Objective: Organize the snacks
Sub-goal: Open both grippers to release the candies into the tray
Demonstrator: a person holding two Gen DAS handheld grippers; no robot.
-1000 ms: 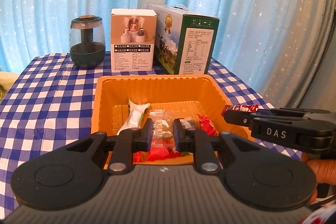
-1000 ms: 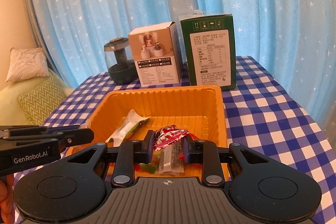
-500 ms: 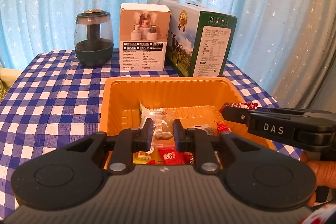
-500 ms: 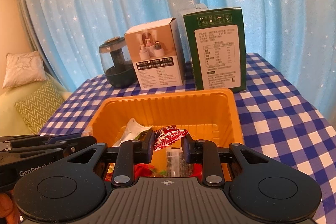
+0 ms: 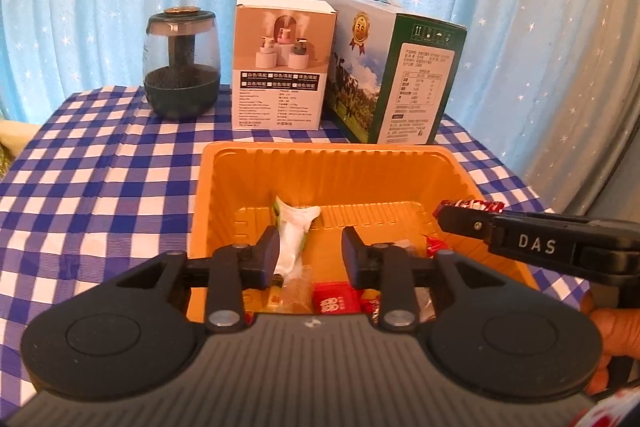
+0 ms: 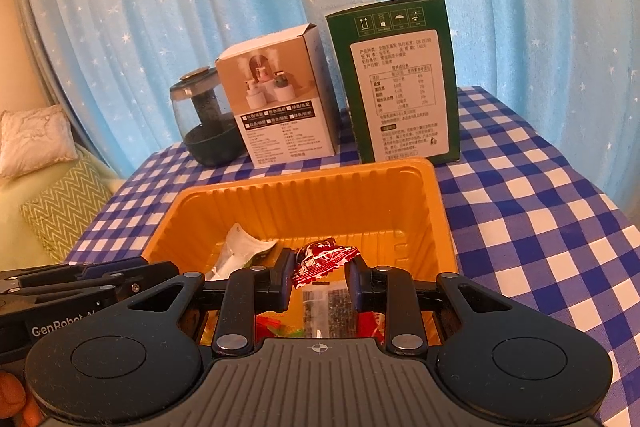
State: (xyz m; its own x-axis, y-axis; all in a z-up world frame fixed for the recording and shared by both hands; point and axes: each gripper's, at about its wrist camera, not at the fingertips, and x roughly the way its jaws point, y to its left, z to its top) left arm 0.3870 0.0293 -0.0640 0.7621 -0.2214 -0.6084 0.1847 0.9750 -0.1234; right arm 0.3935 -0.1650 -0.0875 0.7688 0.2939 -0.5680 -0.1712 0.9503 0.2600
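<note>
Snack packets (image 5: pixel 334 297) in tray (image 5: pixel 328 157) on table (image 5: pixel 100 167), two boxes (image 5: pixel 280 67) and jar (image 5: pixel 182 67) behind.

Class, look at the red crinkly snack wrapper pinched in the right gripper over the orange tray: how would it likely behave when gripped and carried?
The red crinkly snack wrapper probably flexes: its edge fans out, creased, above the right gripper. It looks light, held by one end. The glossy film may slip, so the orange plastic tray beneath would catch it.

Black claws (image 5: pixel 310 253), silver pivot screws; side lettering apparently "DAS".
</note>
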